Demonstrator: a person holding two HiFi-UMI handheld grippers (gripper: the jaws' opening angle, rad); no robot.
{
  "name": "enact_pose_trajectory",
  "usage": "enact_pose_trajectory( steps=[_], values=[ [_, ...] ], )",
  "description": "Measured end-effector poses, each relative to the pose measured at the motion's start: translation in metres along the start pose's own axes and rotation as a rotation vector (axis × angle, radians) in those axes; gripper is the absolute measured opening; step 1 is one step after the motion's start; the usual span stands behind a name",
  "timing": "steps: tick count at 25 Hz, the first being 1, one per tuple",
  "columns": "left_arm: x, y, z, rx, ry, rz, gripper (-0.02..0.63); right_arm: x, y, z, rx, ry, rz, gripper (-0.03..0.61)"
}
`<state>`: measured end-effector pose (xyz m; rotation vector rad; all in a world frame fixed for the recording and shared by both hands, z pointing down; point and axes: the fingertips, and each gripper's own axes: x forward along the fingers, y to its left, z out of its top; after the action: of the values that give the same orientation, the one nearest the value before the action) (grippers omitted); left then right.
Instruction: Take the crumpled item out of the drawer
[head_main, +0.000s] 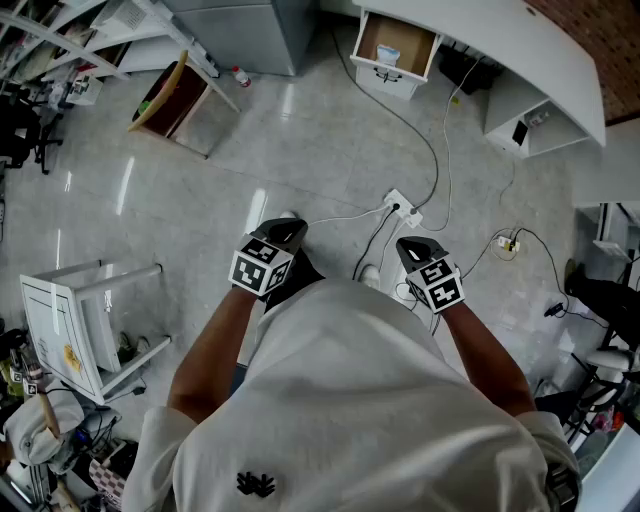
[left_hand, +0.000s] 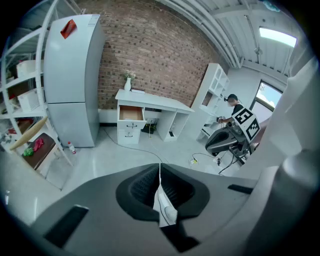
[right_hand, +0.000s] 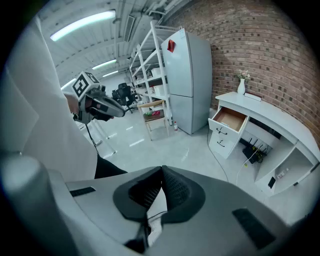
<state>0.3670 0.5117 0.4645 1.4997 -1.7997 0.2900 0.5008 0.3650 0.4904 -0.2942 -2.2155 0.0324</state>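
Left claw: your left gripper (left_hand: 160, 167), dark grey plastic with ribbed black pads and a black-and-white marker cube, has its jaws pressed together at the tips. Nothing is between them.
Right claw: your right gripper (right_hand: 161, 172), of the same dark grey build, is likewise closed tip to tip and carries nothing.
Carriage: you hold both at waist height in front of your white shirt, side by side but apart, noses pointing forward. I read that as a walking pose, since nothing is near enough to grasp.
Drawer: the white-fronted drawer with a bare brown wooden inside (head_main: 398, 42) stands pulled out of the white curved desk (head_main: 520, 50) by the red brick wall (left_hand: 150, 45). It is well apart from you, across the pale glossy floor (head_main: 300, 140).
Crumpled item: a small pale lump with a touch of blue (head_main: 388, 55) sits at the drawer's front edge in the head view. It is probably your target, but it is too small to be sure. Neither gripper view shows it.
Path: a white power strip (head_main: 400, 208) and its trailing cables (head_main: 440, 150) lie on the floor just ahead of you, between you and the desk. They are a likely trip point.
Stage: by my judgement the task is barely started, with the drawer already open and the reach not yet made.
Next: part one claw's jaws only when you are at the drawer, and come in from above, where it is open.
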Motion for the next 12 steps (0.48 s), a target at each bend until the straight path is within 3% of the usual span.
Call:
enact_pose_trajectory(
  steps=[4,12],
  values=[
    [-0.029,0.075,0.027,0.006,-0.017,-0.041,0.028,0.052,0.032,0.067,0.000,0.015,0.001,0.028],
    [-0.067,0.199,0.051,0.096,0.015,-0.146,0.028,0.139,0.085,0.191,0.062,0.029,-0.043,0.028]
  ],
)
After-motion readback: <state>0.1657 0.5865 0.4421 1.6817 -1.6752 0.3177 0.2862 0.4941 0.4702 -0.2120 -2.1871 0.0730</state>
